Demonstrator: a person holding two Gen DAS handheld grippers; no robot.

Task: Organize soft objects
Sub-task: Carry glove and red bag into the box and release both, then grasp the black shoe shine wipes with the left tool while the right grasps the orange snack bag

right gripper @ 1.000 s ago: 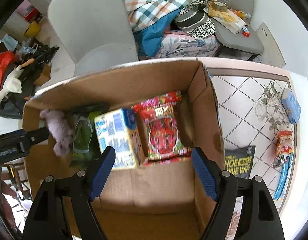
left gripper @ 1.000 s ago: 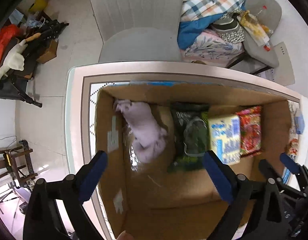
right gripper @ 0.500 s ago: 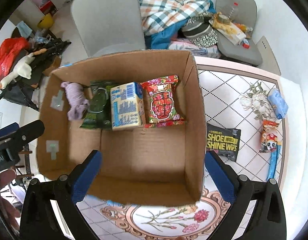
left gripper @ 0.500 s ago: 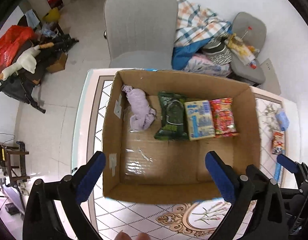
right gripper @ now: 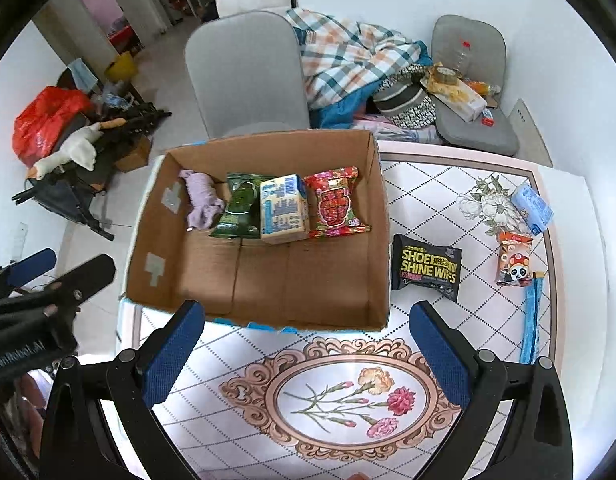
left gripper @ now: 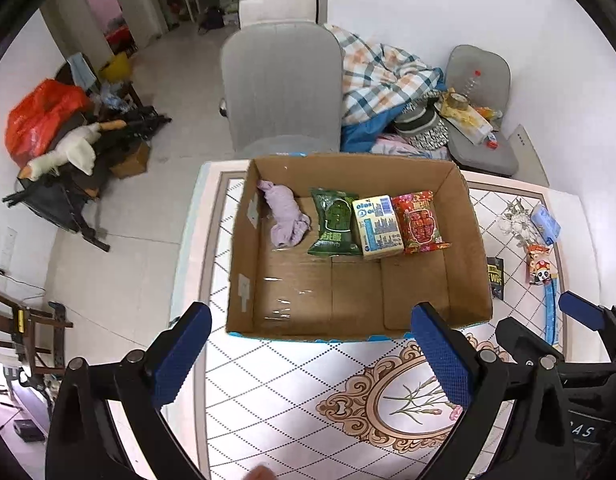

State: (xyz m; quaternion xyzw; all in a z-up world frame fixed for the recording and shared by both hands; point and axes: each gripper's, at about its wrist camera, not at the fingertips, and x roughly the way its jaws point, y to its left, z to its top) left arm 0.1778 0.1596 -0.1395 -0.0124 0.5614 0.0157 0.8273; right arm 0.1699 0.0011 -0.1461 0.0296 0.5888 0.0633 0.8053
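brown cardboard box (right gripper: 377, 216), lilac cloth (right gripper: 202, 200), green packet (right gripper: 238, 210), red packet (right gripper: 335, 204), floral diamond-patterned tablecloth (right gripper: 427, 184)

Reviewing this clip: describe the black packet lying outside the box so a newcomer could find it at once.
Start at the open cardboard box on the patterned table. Just outside the box's right wall, in the right wrist view, lies the black packet, flat on the tabletop. It is the only black item there, printed with big yellow letters, unlike the orange panda packet and pale blue packet farther right.

Black wipes pack (left gripper: 495, 278): mostly hidden behind the cardboard box (left gripper: 463, 216) wall in the left wrist view.
Red packet (right gripper: 336, 204) print: too small to read.
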